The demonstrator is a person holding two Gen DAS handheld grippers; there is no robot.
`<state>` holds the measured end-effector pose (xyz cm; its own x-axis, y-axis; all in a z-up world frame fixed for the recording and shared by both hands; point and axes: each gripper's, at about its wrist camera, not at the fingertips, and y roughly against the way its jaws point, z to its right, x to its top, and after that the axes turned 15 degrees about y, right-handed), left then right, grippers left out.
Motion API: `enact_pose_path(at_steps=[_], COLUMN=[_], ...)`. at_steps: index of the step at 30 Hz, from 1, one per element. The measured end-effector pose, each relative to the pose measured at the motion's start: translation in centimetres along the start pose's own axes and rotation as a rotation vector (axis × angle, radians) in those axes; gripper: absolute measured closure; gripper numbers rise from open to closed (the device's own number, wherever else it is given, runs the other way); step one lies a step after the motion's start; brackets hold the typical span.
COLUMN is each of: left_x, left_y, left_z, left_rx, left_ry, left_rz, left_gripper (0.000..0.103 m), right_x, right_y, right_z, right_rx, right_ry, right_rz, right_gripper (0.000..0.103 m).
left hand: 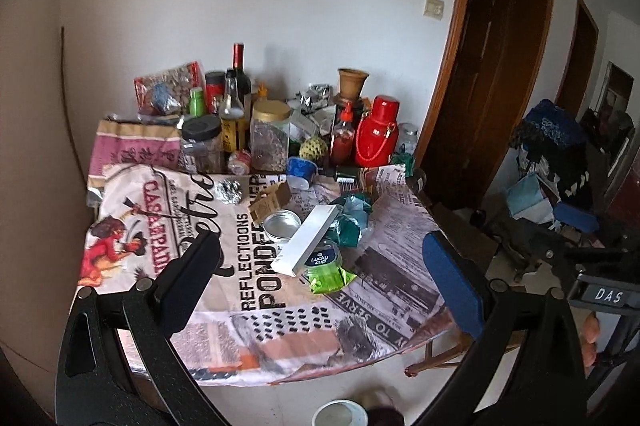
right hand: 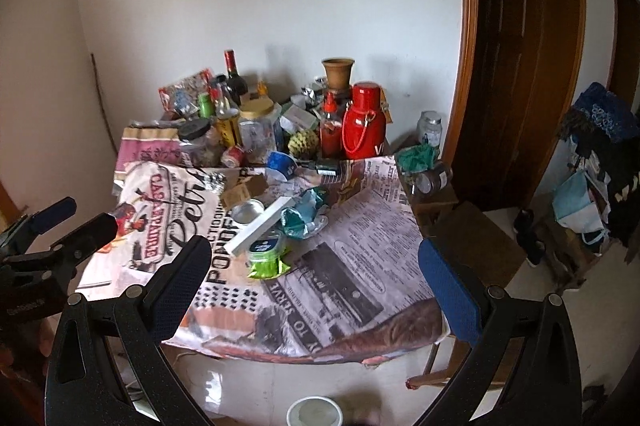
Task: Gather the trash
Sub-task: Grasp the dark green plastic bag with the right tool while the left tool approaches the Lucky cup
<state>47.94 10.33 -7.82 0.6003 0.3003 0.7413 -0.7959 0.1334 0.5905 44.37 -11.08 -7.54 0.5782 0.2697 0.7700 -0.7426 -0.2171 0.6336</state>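
Both claws hang empty above the worktop's near edge, fingers spread wide: left claw [left hand: 320, 266] toward the left corner, right claw [right hand: 316, 270] beside it.

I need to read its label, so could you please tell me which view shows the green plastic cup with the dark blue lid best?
The left wrist view: the green plastic cup with the dark blue lid is larger, its lid lettering legible. The right wrist view shows it smaller and blurred.

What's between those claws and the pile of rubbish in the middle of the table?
Nothing visible. Both the left claw and right claw hang open over the near edge of the tablecloth, and only bare cloth lies before the white box, the green Lucky cup and the crumpled teal wrapper.
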Motion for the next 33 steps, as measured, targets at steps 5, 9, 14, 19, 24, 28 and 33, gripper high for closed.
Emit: enact_pose_path(at_steps=[5,9,14,19,24,28,33], left_x=[0.7,1.2,1.5,1.0,-0.2,-1.1,-1.6], left_y=[-4.9,-9.0,-15.6,-21.8,-26.9,-29.7,-31.6], left_z=[-0.1,0.0,-1.3,-3.1,-3.8,-4.2,-4.8], left_rx=[0.041,0.097,0.156,0.173,0.191,0.195,0.178], left_ry=[0.059,0.115,0.211,0.314,0.282,0.252,0.254], left_rz=[-0.059,-0.105,-0.21,-0.319,-0.434,-0.497,-0.534], left_gripper=[0.005,0.005,0.005,0.005,0.005,0.005,0.005], right_x=[1.1,2.3,3.9,4.3,3.8,3.2,1.6], right_y=[-5.0,-9.1,-15.1,-21.7,-27.0,-30.6,-34.6], right_z=[1.5,3.1,5.0,6.5,6.7,7.0,7.2], right_rx=[0.053,0.075,0.146,0.281,0.369,0.409,0.477], right_ry=[0.008,0.041,0.087,0.09,0.087,0.045,-0.059], right_rz=[-0.061,-0.096,-0.175,-0.265,-0.345,-0.413,-0.516], right_gripper=[0.0,0.0,0.0,0.0,0.0,0.0,0.002])
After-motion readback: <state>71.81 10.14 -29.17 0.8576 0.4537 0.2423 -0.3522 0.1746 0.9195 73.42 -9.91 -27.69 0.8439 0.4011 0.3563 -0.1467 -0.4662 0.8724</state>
